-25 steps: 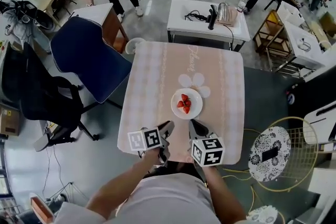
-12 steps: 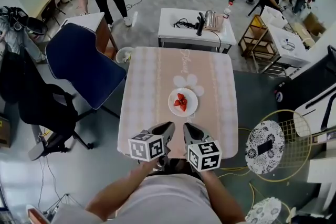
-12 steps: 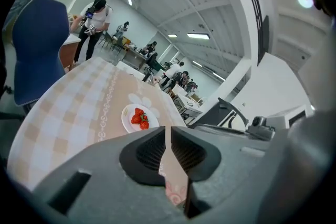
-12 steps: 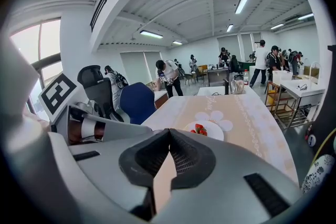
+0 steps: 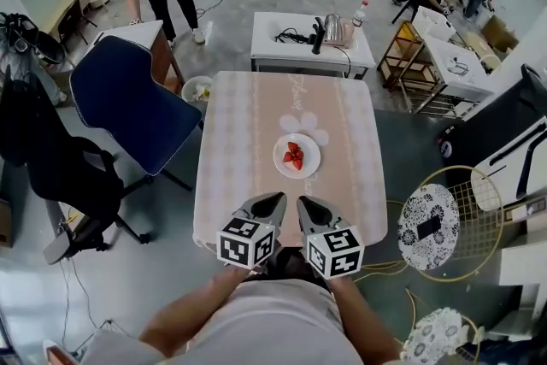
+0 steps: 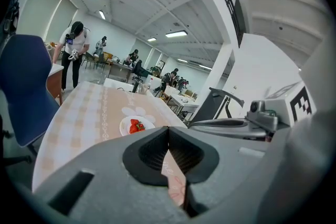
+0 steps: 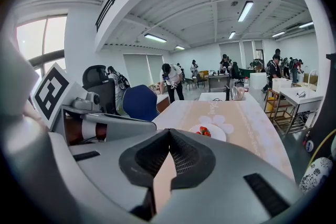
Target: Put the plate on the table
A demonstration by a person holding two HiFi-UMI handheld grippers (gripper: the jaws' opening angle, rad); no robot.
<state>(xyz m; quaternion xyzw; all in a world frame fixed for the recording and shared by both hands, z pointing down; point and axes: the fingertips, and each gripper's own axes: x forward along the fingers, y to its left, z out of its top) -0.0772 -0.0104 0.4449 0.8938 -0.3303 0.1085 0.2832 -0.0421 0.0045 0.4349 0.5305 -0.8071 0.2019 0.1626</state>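
Observation:
A white plate with red strawberries rests on the pink checked table, near its middle. My left gripper and right gripper hover side by side over the table's near edge, short of the plate and apart from it. Both are shut with nothing between their jaws. In the left gripper view the plate lies beyond the left gripper. The right gripper view shows the plate ahead of the right gripper.
A blue chair stands at the table's left, with a black chair beyond it. A white table with a kettle is behind. A round patterned stand in a gold wire frame sits right. Several people work at the back.
The head view has drawn back, so the table looks smaller. The two grippers have come slightly closer together near the front edge. The plate has stayed on the table.

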